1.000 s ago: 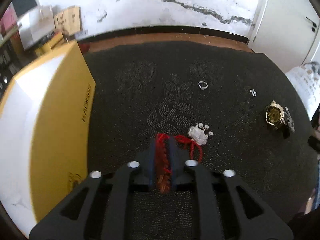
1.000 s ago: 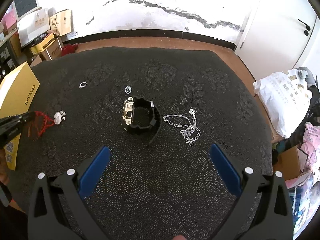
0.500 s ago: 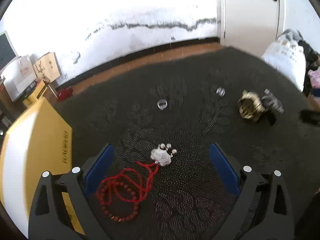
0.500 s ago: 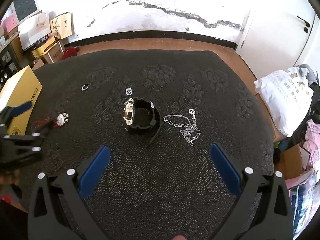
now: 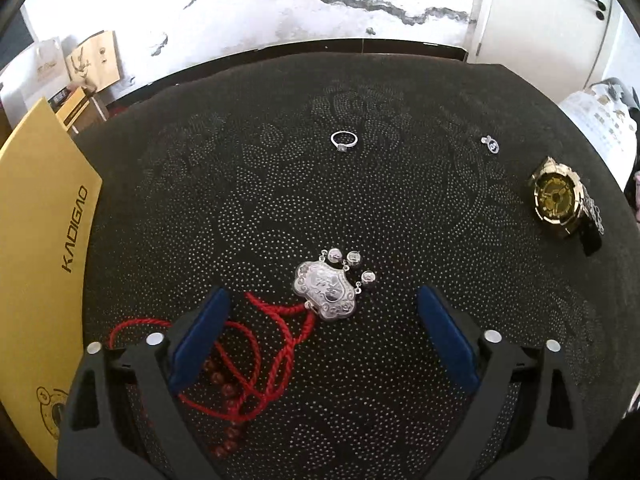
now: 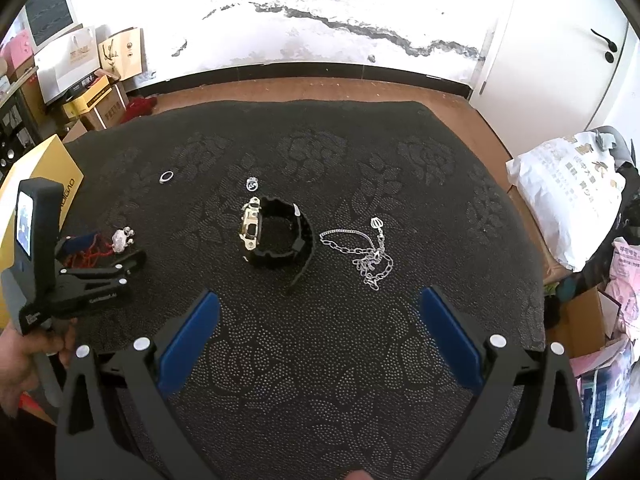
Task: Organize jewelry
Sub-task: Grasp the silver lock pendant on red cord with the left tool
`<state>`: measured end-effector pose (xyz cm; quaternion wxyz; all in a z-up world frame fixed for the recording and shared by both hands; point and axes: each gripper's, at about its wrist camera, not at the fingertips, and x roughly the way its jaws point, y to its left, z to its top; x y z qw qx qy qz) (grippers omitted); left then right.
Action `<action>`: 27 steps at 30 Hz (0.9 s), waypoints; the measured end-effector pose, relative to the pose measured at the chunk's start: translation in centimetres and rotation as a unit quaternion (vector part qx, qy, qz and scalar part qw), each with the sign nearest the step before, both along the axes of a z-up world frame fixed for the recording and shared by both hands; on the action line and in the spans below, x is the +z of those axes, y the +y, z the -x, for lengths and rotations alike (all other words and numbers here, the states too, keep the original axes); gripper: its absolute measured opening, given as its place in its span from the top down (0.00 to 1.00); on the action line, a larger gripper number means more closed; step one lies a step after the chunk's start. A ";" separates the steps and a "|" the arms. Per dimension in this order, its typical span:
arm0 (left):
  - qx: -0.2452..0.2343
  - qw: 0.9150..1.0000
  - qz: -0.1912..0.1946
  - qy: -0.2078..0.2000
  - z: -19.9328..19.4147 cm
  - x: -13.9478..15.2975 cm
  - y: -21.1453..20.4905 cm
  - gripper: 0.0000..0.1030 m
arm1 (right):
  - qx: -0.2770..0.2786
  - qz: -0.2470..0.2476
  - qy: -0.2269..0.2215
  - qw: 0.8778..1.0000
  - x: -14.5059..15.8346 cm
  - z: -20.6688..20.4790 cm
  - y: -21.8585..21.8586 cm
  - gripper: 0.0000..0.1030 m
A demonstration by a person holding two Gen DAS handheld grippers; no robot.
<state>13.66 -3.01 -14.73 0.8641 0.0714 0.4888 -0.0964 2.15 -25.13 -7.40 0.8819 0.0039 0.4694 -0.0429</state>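
Note:
A red cord necklace (image 5: 276,344) with dark beads and a silver lock pendant (image 5: 324,292) lies on the black cloth (image 5: 280,200). My left gripper (image 5: 322,294) hangs low over it, jaws wide and closing. The cord and pendant lie between the fingers, and the pads do not press on them. The right wrist view shows that gripper (image 6: 112,248) at the left, held by a hand, over the pendant (image 6: 119,239). My right gripper (image 6: 320,300) stands open and empty near the cloth's front. A ring (image 5: 344,140), a small charm (image 5: 491,145), a gold-faced watch (image 6: 272,236) and a silver chain (image 6: 366,254) lie apart.
A yellow box (image 5: 36,260) lies along the cloth's left edge, close to the left gripper. A white bag (image 6: 568,196) and cartons stand off the right side. Boxes and bags (image 6: 92,80) are stacked by the far left wall.
The left gripper was shut on the red cord, then opened wide and let it go. The necklace now lies on the cloth, and the gripper has sunk closer to it. The right gripper stayed still.

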 end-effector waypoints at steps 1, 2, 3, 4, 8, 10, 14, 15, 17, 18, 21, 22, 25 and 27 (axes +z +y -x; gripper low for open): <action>-0.002 1.000 0.001 -0.002 0.0 0.1 0.0 0.25 | -0.001 -0.001 0.000 1.000 0.0 0.0 -0.1 0.06; -0.006 1.000 -0.001 -0.006 0.3 0.4 -0.2 0.43 | -0.002 -0.001 0.000 1.000 0.0 0.1 -0.2 0.06; -0.012 1.000 -0.003 -0.007 0.4 0.6 -0.4 0.49 | -0.003 -0.003 0.000 1.000 0.0 0.1 -0.3 0.06; -0.017 1.000 -0.005 -0.005 0.5 0.8 -0.9 0.58 | -0.003 -0.004 0.000 1.000 0.0 0.1 -0.2 0.06; -0.016 1.000 -0.013 -0.008 1.2 1.1 -0.8 0.67 | 0.002 -0.003 0.003 1.000 -0.3 0.1 -0.2 0.06; -0.013 1.000 -0.013 -0.008 1.0 1.0 -0.7 0.67 | 0.003 -0.004 0.006 1.000 -0.5 0.0 -0.3 0.06; 0.000 1.000 -0.017 -0.020 1.8 2.0 -0.4 0.68 | -0.002 -0.006 0.009 1.000 -0.8 0.0 -0.7 0.06; 0.001 1.000 -0.015 -0.022 2.1 2.4 -0.5 0.68 | -0.003 -0.006 0.010 1.000 -0.9 0.0 -0.7 0.06; 0.008 1.000 -0.010 -0.028 2.1 3.8 -0.3 0.68 | -0.002 -0.005 0.011 1.000 -1.1 0.0 -0.8 0.06; 0.010 0.999 -0.010 -0.030 2.3 4.2 -0.2 0.68 | -0.002 -0.004 0.011 1.000 -1.3 0.0 -0.9 0.06; 0.016 0.999 -0.005 -0.037 2.8 6.3 0.1 0.67 | -0.003 -0.004 0.020 1.000 -2.2 -0.3 -1.3 0.06; 0.016 0.999 -0.003 -0.040 3.0 6.9 0.2 0.68 | -0.003 -0.006 0.026 1.000 -2.7 -0.4 -1.6 0.06; 0.012 0.999 -0.002 -0.042 3.5 7.8 0.5 0.67 | -0.010 -0.012 0.047 0.999 -4.3 -1.0 -2.4 0.06; 0.010 0.999 -0.002 -0.042 3.8 8.0 0.4 0.67 | -0.018 -0.015 0.062 0.998 -5.6 -1.3 -3.1 0.06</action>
